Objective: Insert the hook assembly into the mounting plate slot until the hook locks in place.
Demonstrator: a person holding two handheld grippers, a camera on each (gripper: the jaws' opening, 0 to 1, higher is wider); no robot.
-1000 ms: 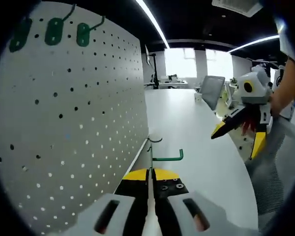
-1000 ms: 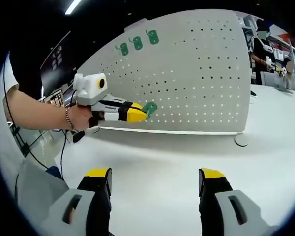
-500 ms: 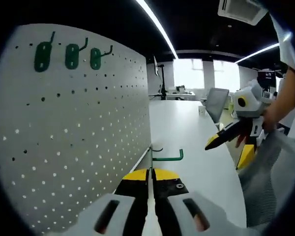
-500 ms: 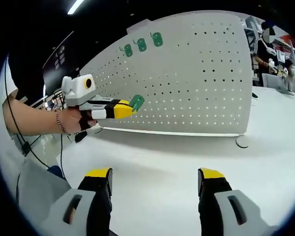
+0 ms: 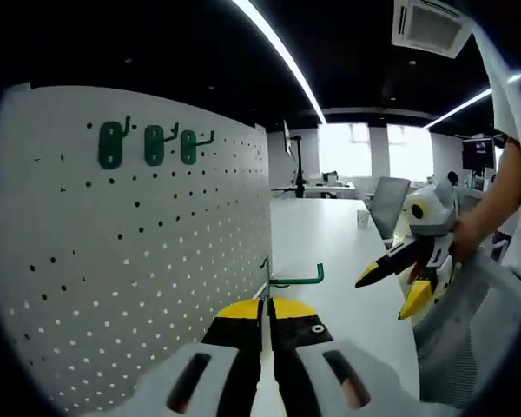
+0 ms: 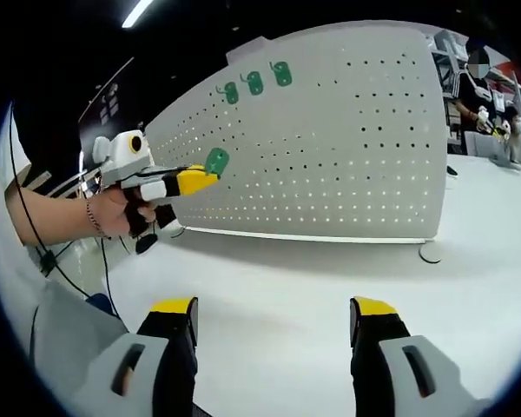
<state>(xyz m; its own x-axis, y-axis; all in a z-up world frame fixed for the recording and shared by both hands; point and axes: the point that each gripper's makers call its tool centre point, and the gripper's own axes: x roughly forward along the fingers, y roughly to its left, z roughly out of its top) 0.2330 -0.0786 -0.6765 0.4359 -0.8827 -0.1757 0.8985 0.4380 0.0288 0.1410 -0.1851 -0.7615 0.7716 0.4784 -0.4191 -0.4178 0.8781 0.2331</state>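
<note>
So there's a big white pegboard [image 5: 139, 261] standing upright on a long white table [image 6: 304, 304], and three green hooks [image 5: 152, 144] are already hanging in a row near the top of it. The person is holding the left gripper [image 6: 210, 169] up in the air in front of the board, and its yellow-tipped jaws are pressed together on a fourth green hook [image 5: 295, 279]. In the left gripper view that hook sticks out past the closed jaw tips, with its arm running sideways and a little upturned end; from the right gripper view you mostly see its flat green plate at the jaw tips. It looks close to the board face, but I can't tell if it's touching. It sits well below and to one side of the three hung ones. The right gripper [image 6: 273, 326] is low over the table with its two jaws spread wide and nothing between them. You can see the hand [image 6: 126, 208] wrapped around the left gripper's handle, with a bracelet [image 6: 93, 224] on the wrist. At the board's far end there's a round foot [image 6: 431, 254] resting on the table.
</note>
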